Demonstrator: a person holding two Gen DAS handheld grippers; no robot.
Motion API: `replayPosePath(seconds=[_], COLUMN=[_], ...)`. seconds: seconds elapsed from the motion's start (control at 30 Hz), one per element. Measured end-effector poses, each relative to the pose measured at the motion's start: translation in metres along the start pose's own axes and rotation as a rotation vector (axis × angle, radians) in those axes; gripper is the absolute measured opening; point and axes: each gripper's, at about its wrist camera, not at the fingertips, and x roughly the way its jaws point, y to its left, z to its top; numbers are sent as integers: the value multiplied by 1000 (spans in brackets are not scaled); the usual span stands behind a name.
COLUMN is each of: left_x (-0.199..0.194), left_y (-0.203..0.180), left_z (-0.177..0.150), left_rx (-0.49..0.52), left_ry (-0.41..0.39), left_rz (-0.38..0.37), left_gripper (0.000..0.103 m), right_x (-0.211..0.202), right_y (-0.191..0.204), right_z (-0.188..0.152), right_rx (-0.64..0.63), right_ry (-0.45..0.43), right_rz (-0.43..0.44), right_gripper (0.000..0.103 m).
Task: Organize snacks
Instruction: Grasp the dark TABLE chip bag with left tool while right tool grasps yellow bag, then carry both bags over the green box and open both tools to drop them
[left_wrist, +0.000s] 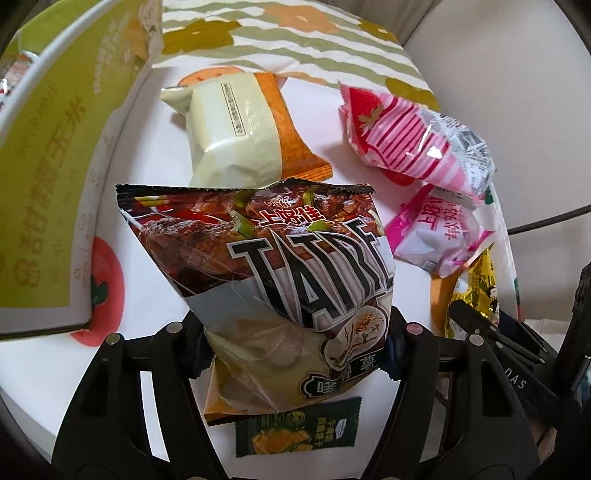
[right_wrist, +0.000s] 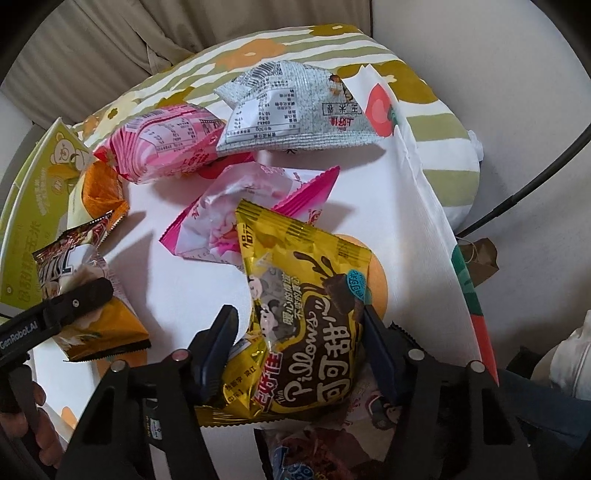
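Note:
My left gripper (left_wrist: 295, 354) is shut on a dark brown chip bag (left_wrist: 273, 266) and holds it upright above the white cloth; that bag also shows in the right wrist view (right_wrist: 70, 266). My right gripper (right_wrist: 299, 347) is shut on a yellow chocolate pillows bag (right_wrist: 303, 295), also seen at the right in the left wrist view (left_wrist: 476, 291). A cream and orange packet (left_wrist: 236, 129), a pink striped packet (left_wrist: 406, 140) and a pink and white packet (left_wrist: 439, 232) lie on the cloth. A grey packet (right_wrist: 291, 110) lies at the far side.
A green and white cardboard box (left_wrist: 55, 147) stands at the left. A small dark green packet (left_wrist: 295, 432) lies under the chip bag. A flowered cushion (right_wrist: 436, 96) lies behind the cloth. A black cable (right_wrist: 524, 184) runs at the right.

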Motion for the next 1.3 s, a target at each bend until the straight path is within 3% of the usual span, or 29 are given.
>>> replayPosePath(seconds=[0.27,0.57,0.83,1.07,1.3], left_x=[-35,-102,-177,-218,-233], left_y=[-4,-5,18,65,139], left_z=[-6,-22,-22,-1,39], left_rx=[7,-15,-73,-126,-142], left_ry=[-60,-163,-317,-400,-380], left_rz=[-7,-38,-4,22,72], left_gripper=[65,65,65,65,65], right_x=[-30,-78,-127,-155,-155], right_y=[5,28,72,137,213], right_z=[2,9,19,34,50], right_rx=[-17,-89,-246,-407,-452], right_ry=[-93,-181,-263,-326,-339], right_rz=[66,151,255,343,391], right_gripper=[60,60,60,60,60])
